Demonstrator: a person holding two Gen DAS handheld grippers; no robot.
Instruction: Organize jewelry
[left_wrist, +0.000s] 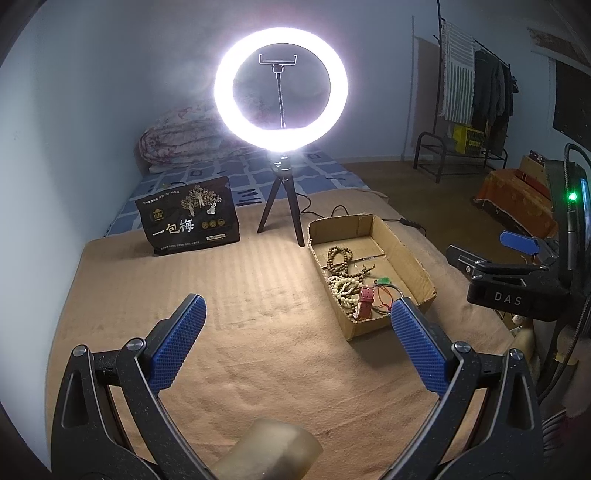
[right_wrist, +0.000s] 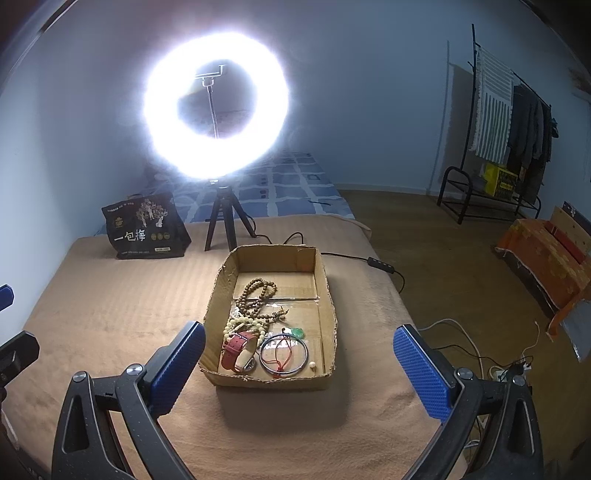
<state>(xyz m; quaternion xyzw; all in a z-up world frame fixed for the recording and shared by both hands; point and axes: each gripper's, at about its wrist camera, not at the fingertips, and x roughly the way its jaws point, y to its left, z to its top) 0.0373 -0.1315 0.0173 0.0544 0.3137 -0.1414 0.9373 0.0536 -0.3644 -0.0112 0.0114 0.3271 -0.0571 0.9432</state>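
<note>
Seen from the right wrist, the cardboard box (right_wrist: 327, 291) sits on the blanket (right_wrist: 110, 314) at the centre, with the ring light tripod (right_wrist: 221, 225) just behind it at 12 o'clock and the snack bag (right_wrist: 146, 227) at 10 o'clock. Inside the box, the bead strands (right_wrist: 255, 295) lie toward the back, with the watch (right_wrist: 238, 349) in front at 7 o'clock and the bangle (right_wrist: 283, 354) just right of it. The clothes rack (right_wrist: 495, 122) stands well apart at 2 o'clock.

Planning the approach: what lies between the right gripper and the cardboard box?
Only bare tan blanket separates the open right gripper from the cardboard box, as the right wrist view shows.
</note>
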